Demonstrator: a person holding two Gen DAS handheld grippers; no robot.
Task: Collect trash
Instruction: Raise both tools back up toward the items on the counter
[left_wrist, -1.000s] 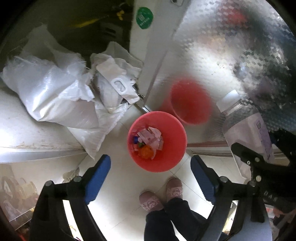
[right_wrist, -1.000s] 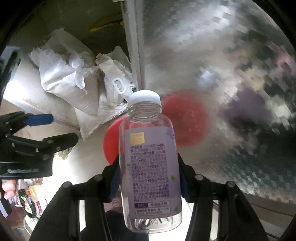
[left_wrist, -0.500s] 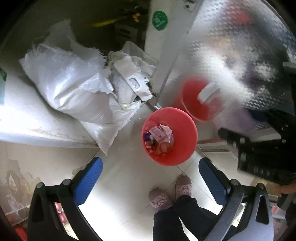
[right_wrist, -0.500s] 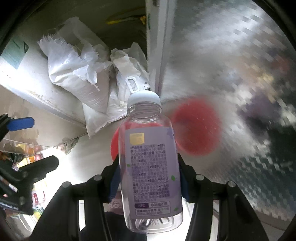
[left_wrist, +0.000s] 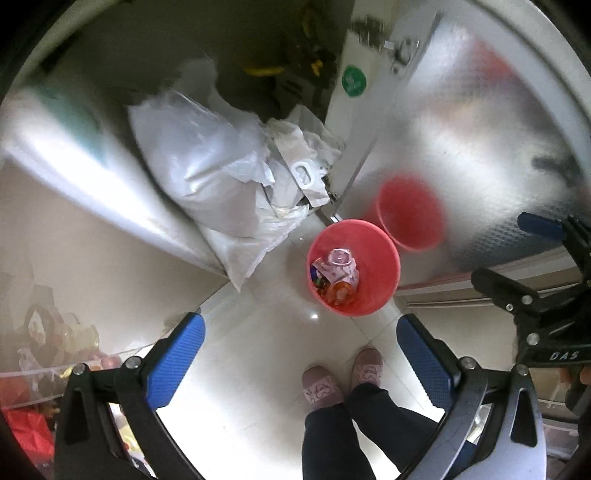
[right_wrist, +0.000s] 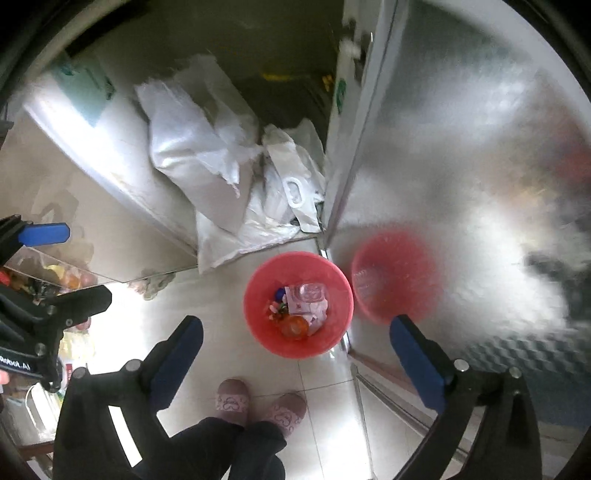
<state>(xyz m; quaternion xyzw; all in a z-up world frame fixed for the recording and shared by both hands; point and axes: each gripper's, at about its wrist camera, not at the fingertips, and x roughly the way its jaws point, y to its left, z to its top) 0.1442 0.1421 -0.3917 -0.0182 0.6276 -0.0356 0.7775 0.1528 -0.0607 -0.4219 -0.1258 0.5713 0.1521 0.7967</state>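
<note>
"DAS" readable on right gripper (left_wrist: 546, 291). Bottle (right_wrist: 308, 295) now in red bin (right_wrist: 258, 332) on floor, no longer pinched. Right gripper jaws spread, empty; left gripper (left_wrist: 299, 350) jaws spread, empty.

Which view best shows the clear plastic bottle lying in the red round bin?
Right wrist view: the clear plastic bottle lies nearer frame centre in the red round bin, its outline readable. In the left wrist view the bottle appears smaller and blurrier.

Probably a domestic utility corner: pale tiled floor (right_wrist: 221, 354), embossed stainless-steel door (right_wrist: 461, 166), red plastic waste bin (right_wrist: 266, 332), heaped white plastic bags (left_wrist: 207, 177), wearer's house slippers (right_wrist: 232, 400).
</note>
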